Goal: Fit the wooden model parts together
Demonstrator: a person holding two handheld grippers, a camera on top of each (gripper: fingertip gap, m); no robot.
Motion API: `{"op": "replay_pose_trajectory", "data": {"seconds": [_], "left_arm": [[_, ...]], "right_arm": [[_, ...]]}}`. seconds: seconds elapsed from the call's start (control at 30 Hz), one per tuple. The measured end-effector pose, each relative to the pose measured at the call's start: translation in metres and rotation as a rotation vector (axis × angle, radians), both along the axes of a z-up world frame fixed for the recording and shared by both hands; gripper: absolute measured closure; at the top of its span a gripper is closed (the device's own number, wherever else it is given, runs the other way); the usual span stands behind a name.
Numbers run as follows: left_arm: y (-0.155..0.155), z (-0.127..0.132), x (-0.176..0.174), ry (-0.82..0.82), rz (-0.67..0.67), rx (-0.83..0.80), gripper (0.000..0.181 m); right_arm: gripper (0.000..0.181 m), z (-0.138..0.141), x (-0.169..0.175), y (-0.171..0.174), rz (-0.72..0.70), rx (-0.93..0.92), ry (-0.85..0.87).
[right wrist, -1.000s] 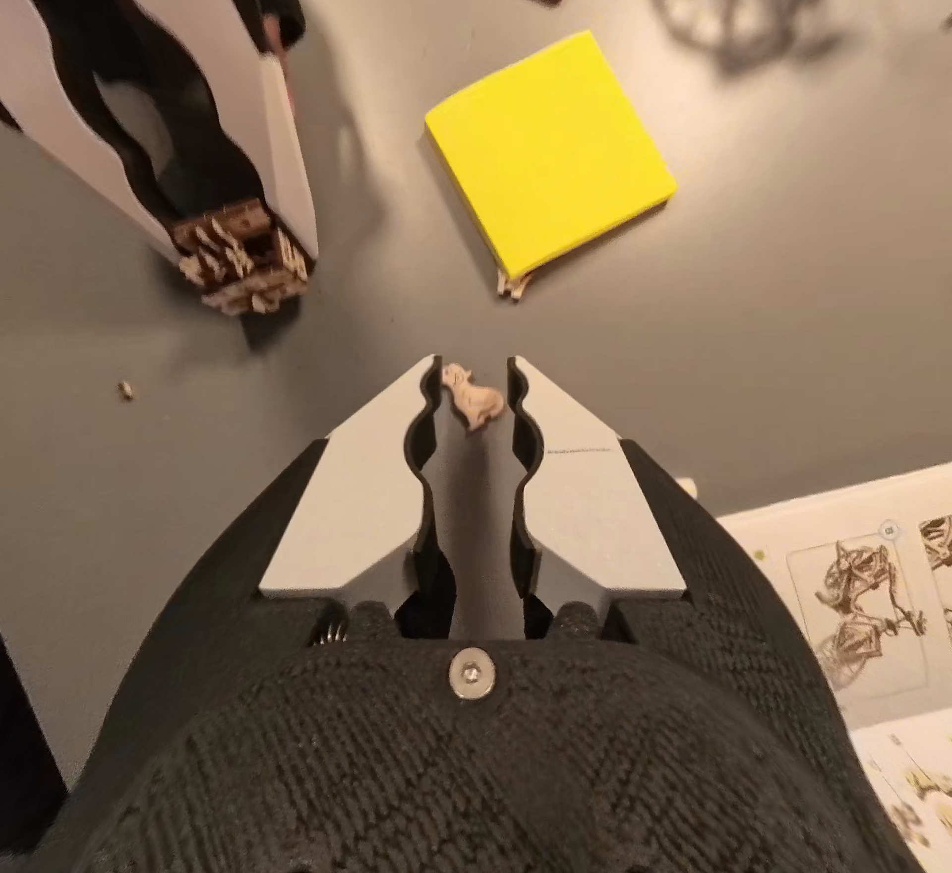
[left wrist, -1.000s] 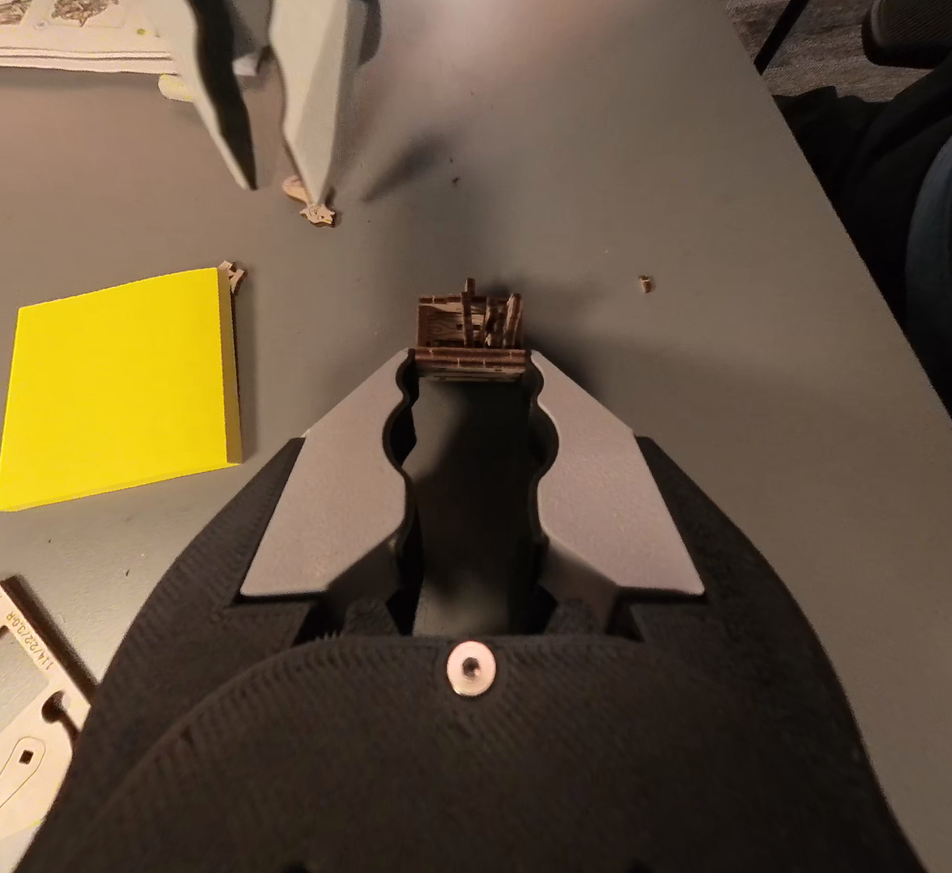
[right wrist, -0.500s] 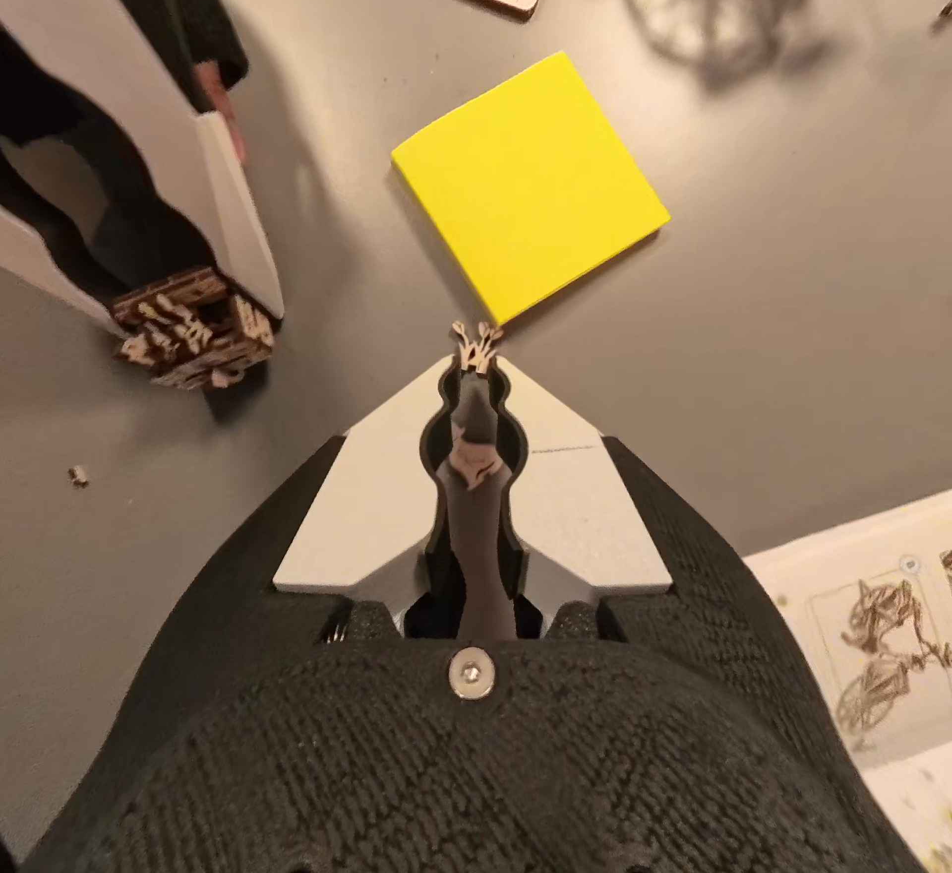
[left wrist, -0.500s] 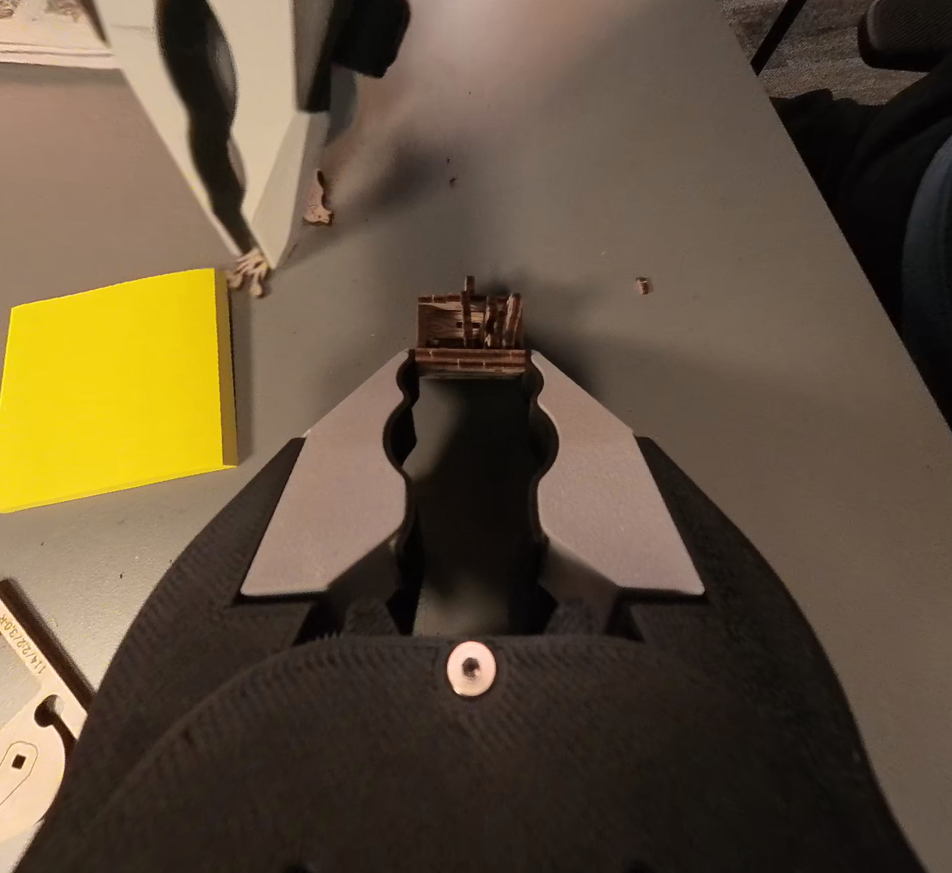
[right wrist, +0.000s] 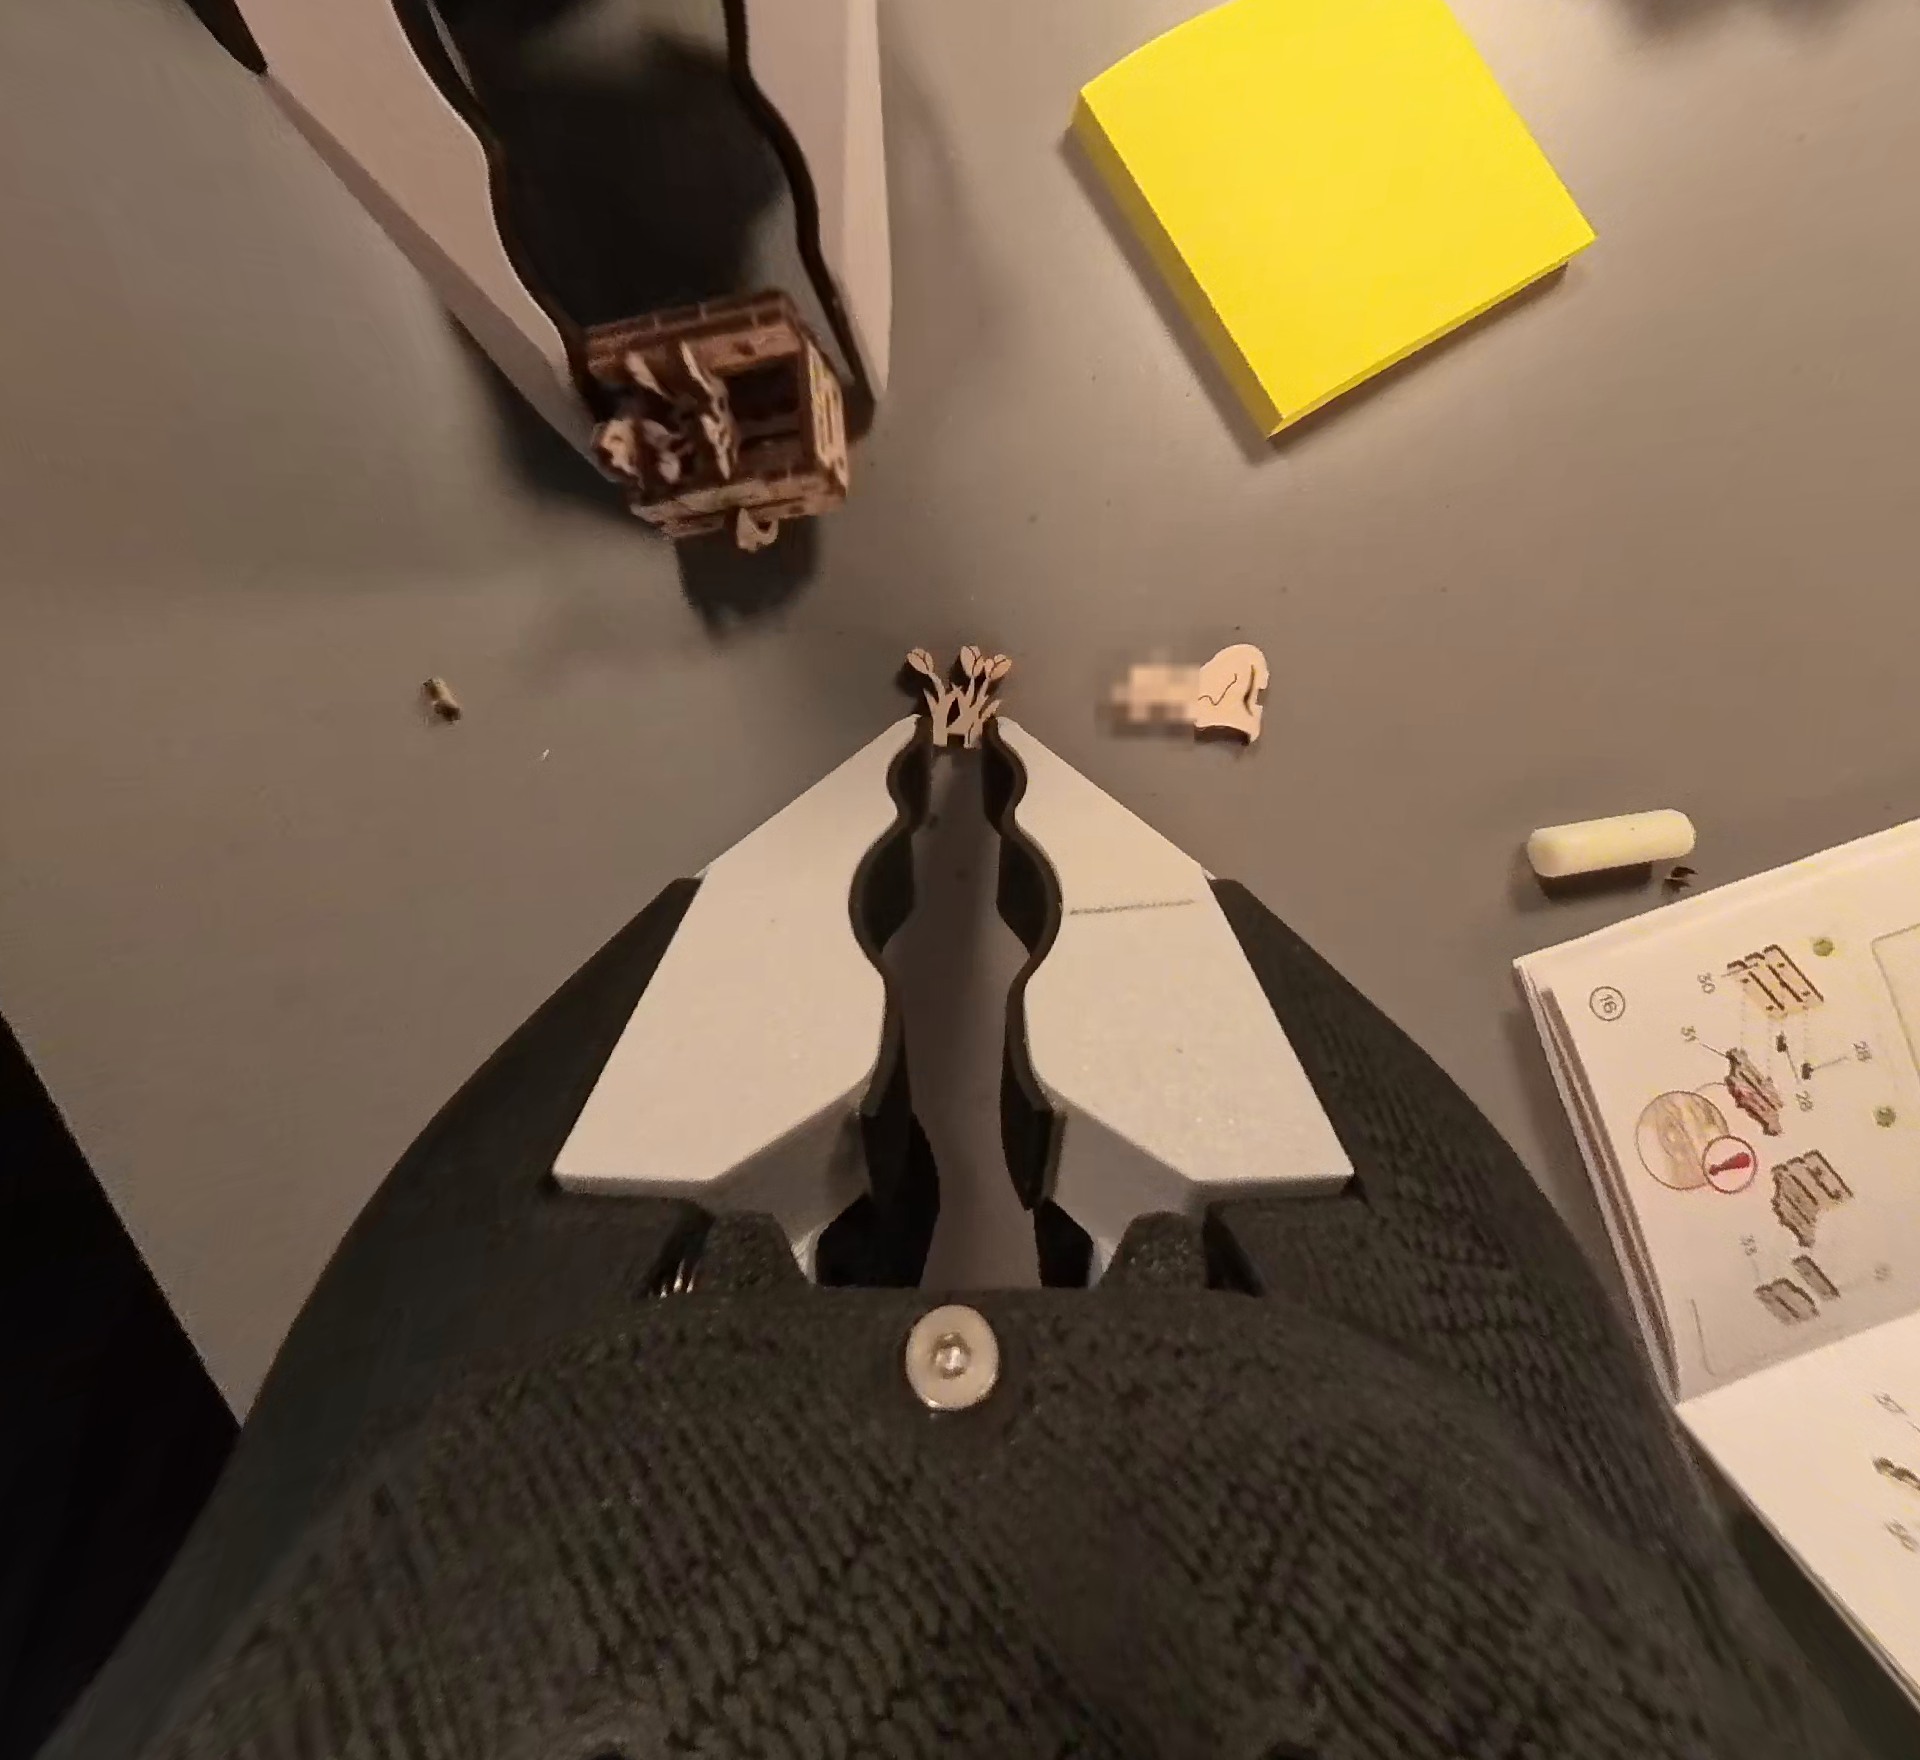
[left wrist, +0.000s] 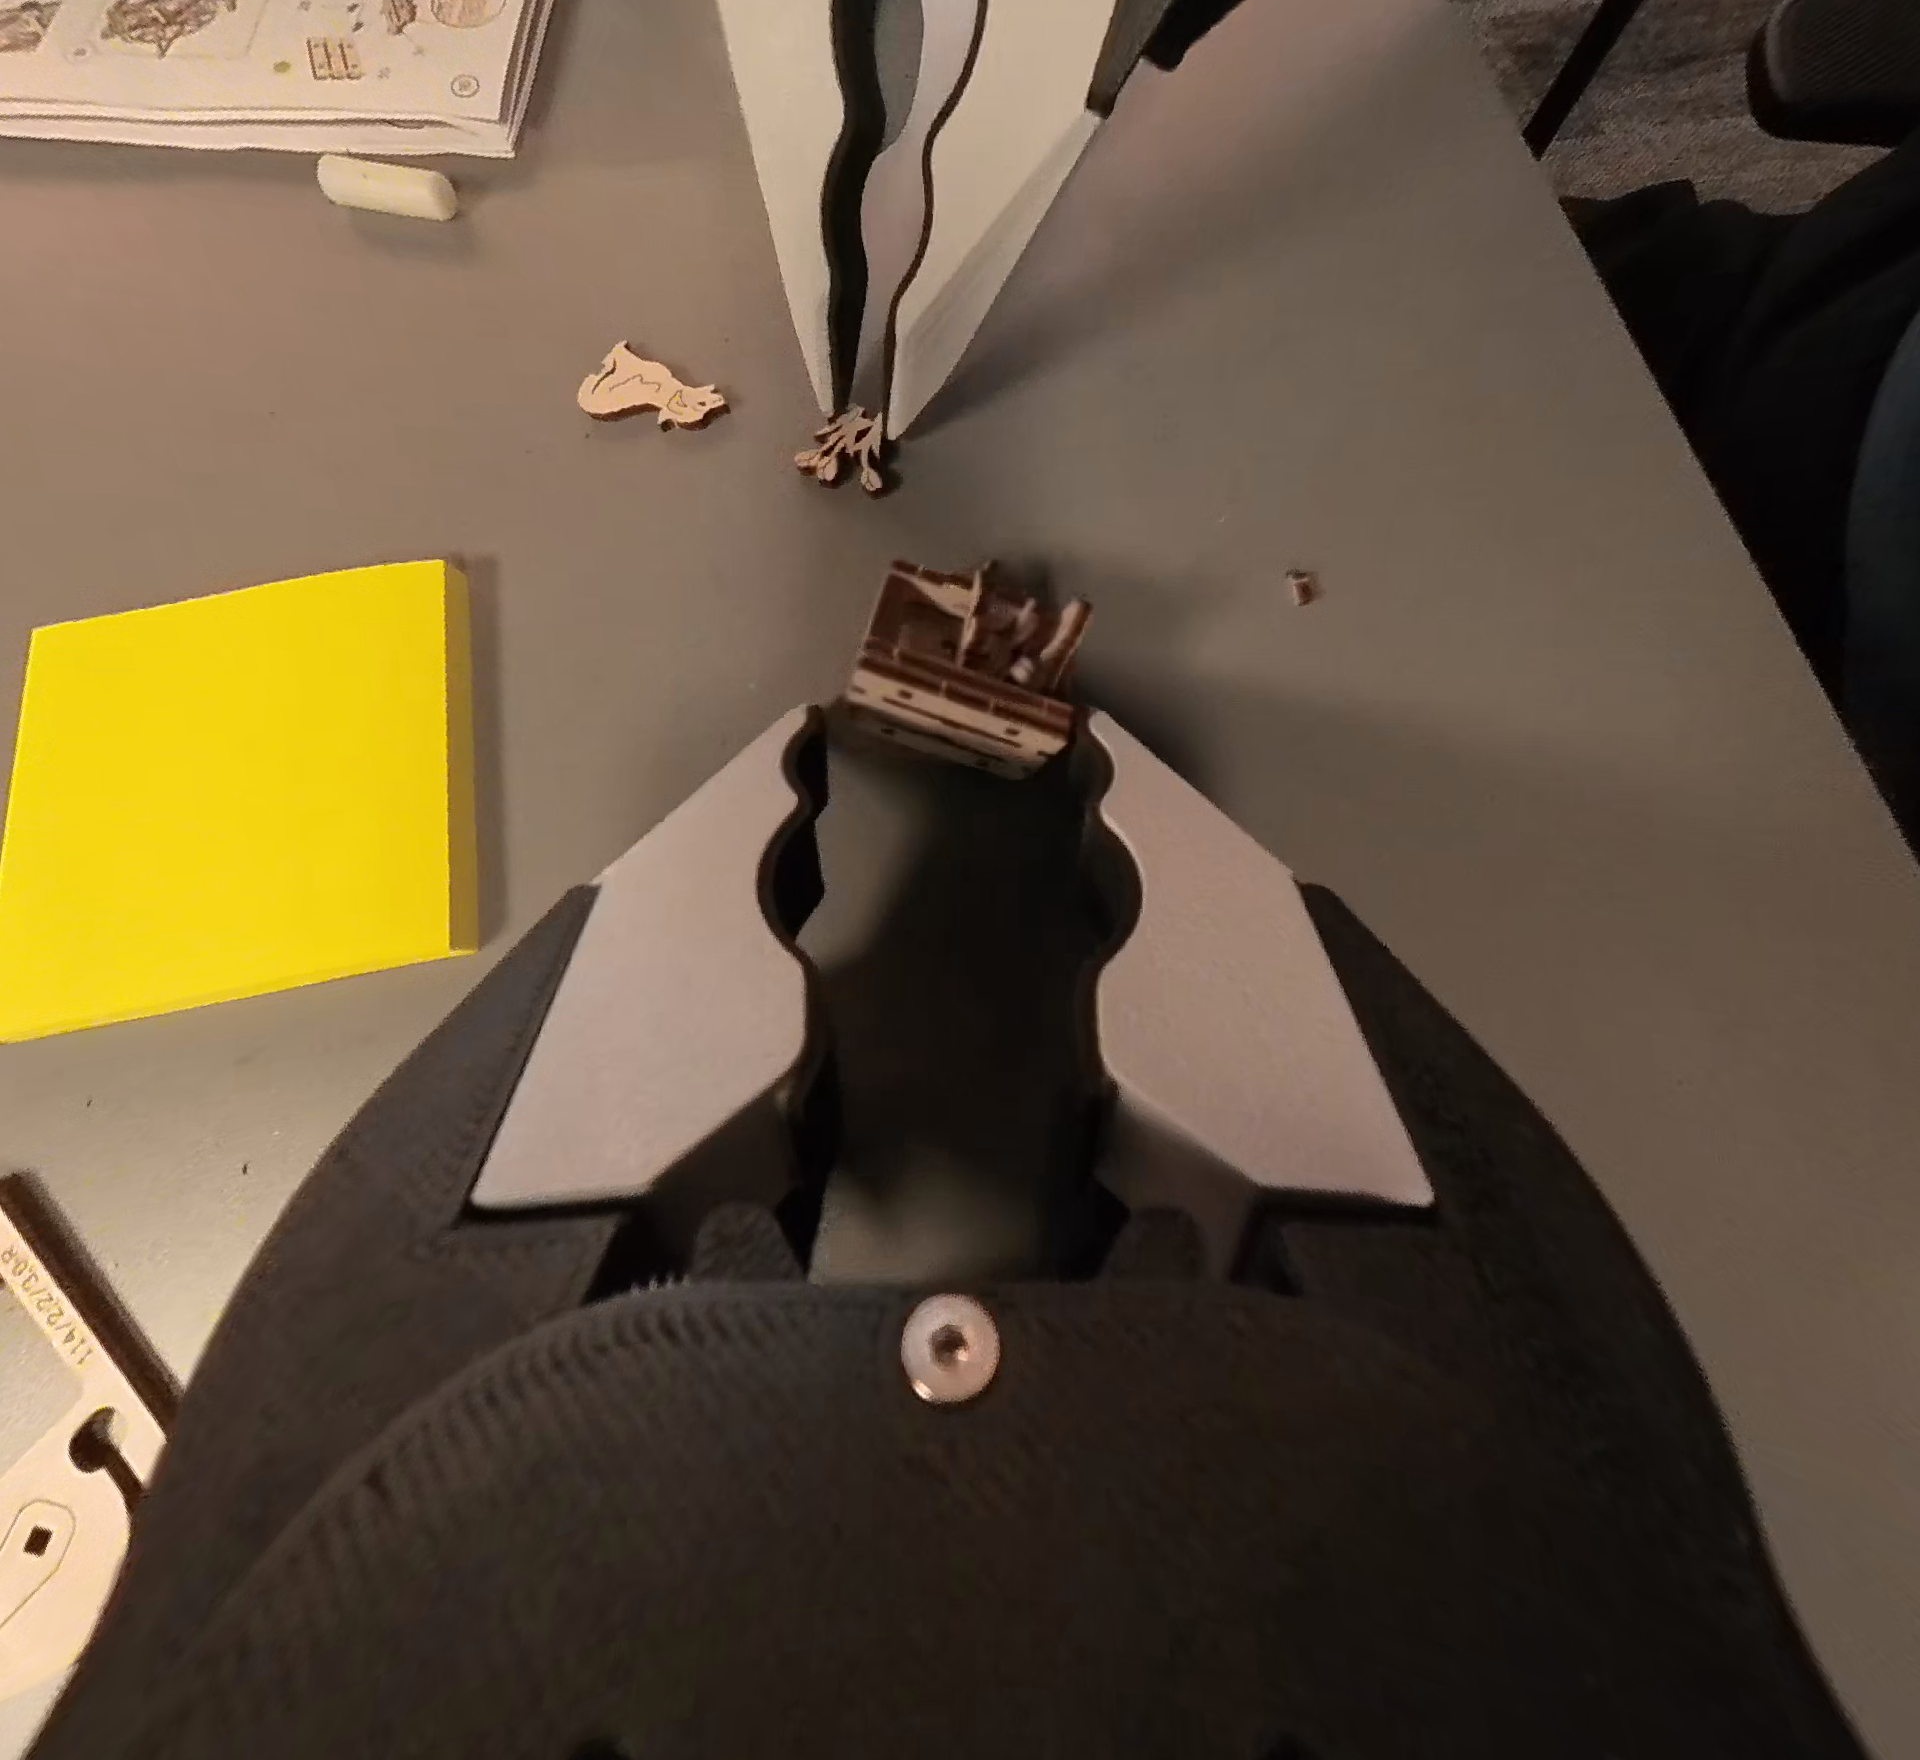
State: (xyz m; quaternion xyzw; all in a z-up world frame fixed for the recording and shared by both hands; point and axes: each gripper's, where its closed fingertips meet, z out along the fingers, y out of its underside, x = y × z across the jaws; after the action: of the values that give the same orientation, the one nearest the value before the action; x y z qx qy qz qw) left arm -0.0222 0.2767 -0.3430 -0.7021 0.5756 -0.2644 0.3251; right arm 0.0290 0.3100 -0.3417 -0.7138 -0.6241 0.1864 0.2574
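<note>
Risk sits with the flower-shaped piece (right wrist: 958, 694) we pinch at our right gripper (right wrist: 956, 731) tips above the table (right wrist: 260, 671): it could twist or snap when pushed into the small wooden assembly (left wrist: 961, 671) clamped in our left gripper (left wrist: 951, 734).
</note>
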Motion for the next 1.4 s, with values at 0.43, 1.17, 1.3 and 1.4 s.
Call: {"op": "replay_pose_trajectory", "data": {"seconds": [0.43,1.17,1.3,1.4], "left_arm": [[0.004,0.027,-0.022,-0.078,0.149,0.015,0.118],[-0.031,0.146,0.041,-0.820,0.486,-0.262,0.165],[-0.032,0.148,0.041,-0.846,0.481,-0.283,0.160],[-0.033,0.152,0.043,-0.891,0.461,-0.296,0.169]], "right_arm": [[0.175,0.033,-0.004,0.000,-0.059,0.146,0.240],[0.175,0.153,-0.014,-0.062,0.049,0.720,0.494],[0.175,0.153,-0.011,-0.062,0.047,0.742,0.482],[0.175,0.151,-0.011,-0.063,0.056,0.748,0.478]]}}
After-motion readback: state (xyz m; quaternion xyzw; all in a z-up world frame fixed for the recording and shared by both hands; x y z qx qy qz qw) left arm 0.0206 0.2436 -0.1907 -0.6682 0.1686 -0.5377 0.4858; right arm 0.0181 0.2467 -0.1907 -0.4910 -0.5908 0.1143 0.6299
